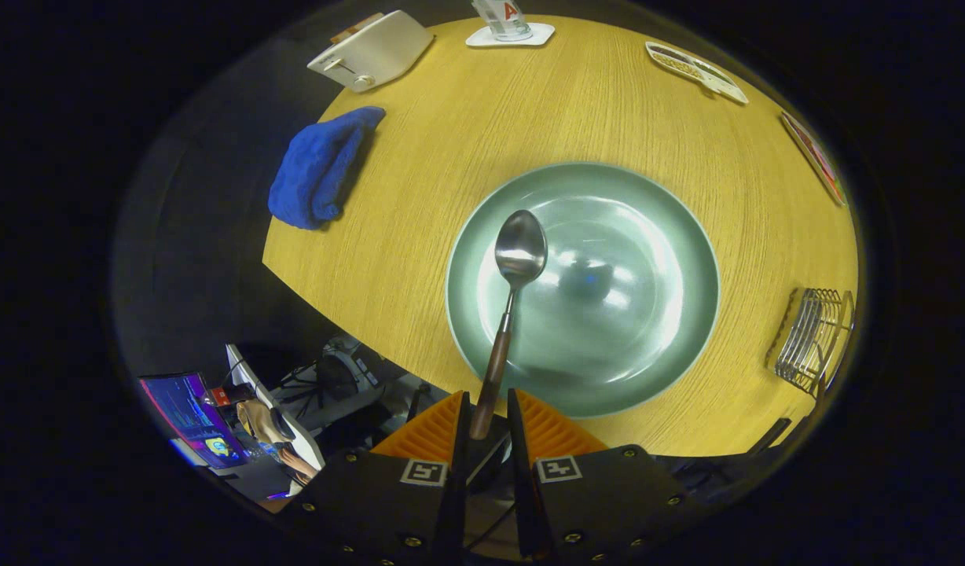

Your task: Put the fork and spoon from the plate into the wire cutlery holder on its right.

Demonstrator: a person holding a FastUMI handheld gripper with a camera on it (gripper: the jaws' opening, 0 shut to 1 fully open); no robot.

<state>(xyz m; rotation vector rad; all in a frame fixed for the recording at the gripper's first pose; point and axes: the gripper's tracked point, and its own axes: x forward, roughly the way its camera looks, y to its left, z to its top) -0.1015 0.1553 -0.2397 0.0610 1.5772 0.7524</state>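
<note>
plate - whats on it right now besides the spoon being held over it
No fork or other item lies on the green plate; its bare glaze carries reflections. The gripper is shut on the spoon, whose bowl and handle cover a strip of the plate.

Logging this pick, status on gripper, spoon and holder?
Gripper shut on spoon handle, bowl pointing ahead over the green plate. No fork on the plate. Wire cutlery holder right of the plate, nothing between.

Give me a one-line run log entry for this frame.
claw: shut on spoon handle | spoon: lifted over plate | fork: unseen | wire cutlery holder: right of plate
</note>
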